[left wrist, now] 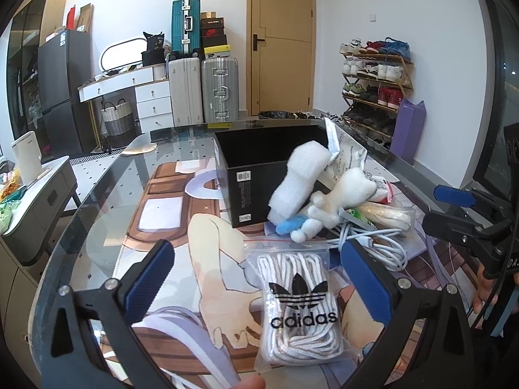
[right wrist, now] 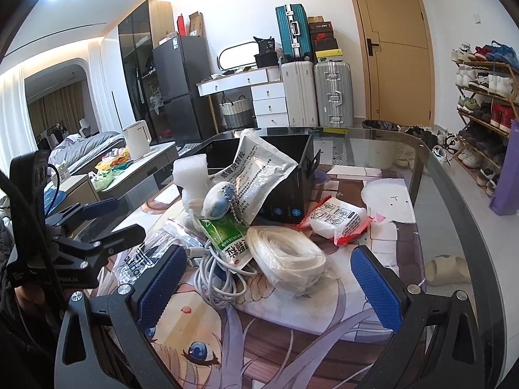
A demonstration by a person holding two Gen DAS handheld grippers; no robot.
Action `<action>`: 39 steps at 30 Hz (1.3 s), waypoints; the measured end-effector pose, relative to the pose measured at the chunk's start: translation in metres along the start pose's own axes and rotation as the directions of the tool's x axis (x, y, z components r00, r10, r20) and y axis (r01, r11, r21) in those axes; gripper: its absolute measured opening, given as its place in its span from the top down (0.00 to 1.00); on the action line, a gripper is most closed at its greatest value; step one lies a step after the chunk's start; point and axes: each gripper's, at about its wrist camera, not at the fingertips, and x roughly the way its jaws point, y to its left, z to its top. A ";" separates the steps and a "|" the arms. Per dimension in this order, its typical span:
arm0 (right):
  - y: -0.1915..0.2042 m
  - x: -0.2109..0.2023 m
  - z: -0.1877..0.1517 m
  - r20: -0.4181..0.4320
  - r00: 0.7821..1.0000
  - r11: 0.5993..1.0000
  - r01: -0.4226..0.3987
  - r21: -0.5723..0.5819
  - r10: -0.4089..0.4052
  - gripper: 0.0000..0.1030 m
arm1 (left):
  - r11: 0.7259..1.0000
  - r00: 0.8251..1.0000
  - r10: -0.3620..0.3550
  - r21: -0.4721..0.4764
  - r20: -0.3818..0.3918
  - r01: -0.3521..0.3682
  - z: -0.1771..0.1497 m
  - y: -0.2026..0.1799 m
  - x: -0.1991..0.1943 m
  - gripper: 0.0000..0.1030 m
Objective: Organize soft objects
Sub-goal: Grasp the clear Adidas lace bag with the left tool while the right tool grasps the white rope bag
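Both grippers were held wide apart, with nothing between their fingers. The left gripper [left wrist: 256,278] was kept low over the bag of laces [left wrist: 296,304], near on the table [left wrist: 107,175]. The right gripper [right wrist: 269,283] was pointed at the white rope coil [right wrist: 288,253]. Behind it, soft things were piled against the black box [right wrist: 288,175].

Suitcases [left wrist: 201,90], shoe rack [left wrist: 376,81], door [left wrist: 280,39]

Black box [left wrist: 259,175] interior hidden.
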 end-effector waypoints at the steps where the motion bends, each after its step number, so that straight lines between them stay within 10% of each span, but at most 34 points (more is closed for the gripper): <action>1: 0.000 0.000 0.000 -0.001 1.000 1.000 0.002 0.000 -0.002 0.00 | 1.000 1.000 -0.005 0.003 -0.003 0.005 0.000 -0.002 0.000 0.00; 39: -0.024 0.047 0.015 -0.205 0.979 1.000 0.021 0.019 -0.016 0.01 | 0.998 0.976 -0.041 0.037 -0.215 0.050 -0.019 -0.005 0.031 0.00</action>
